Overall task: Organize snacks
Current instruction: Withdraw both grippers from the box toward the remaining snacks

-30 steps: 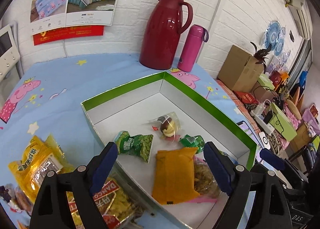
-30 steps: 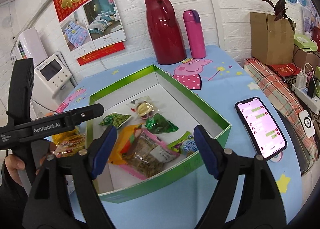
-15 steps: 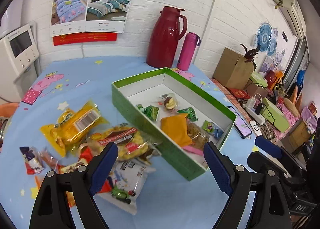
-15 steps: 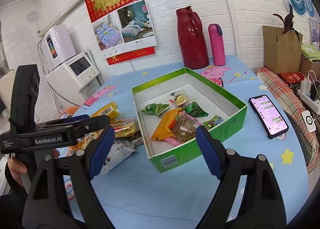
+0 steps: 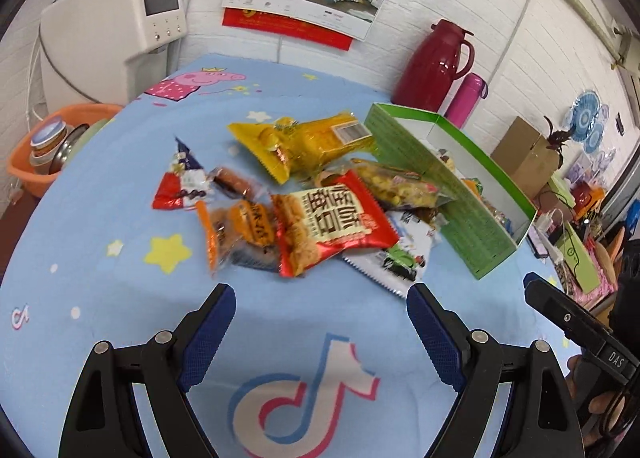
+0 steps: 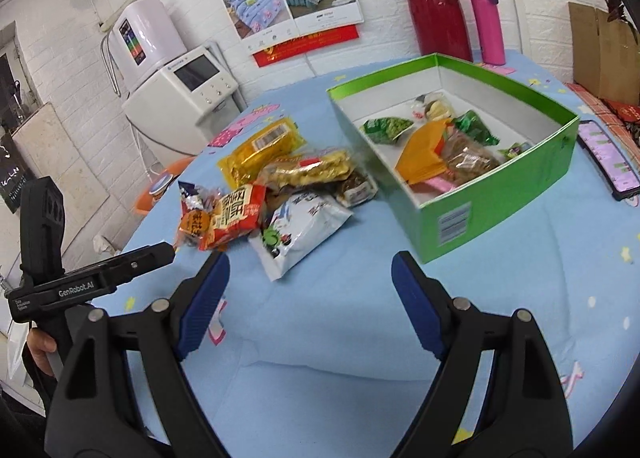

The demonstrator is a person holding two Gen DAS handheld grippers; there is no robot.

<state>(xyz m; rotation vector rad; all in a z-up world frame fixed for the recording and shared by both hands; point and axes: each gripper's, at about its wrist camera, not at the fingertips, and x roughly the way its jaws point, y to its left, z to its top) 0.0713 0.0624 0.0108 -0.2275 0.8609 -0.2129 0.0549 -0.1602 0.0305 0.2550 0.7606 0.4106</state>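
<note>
Snacks lie heaped mid-frame on the counter, just left of the box that should take them. We hold both claws, left and right, released and empty, low in frame, short of the heap, apparently to pick a packet.

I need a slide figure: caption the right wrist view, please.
Open right gripper over the blue tablecloth, facing loose snack packets beside a partly filled green box.
</note>
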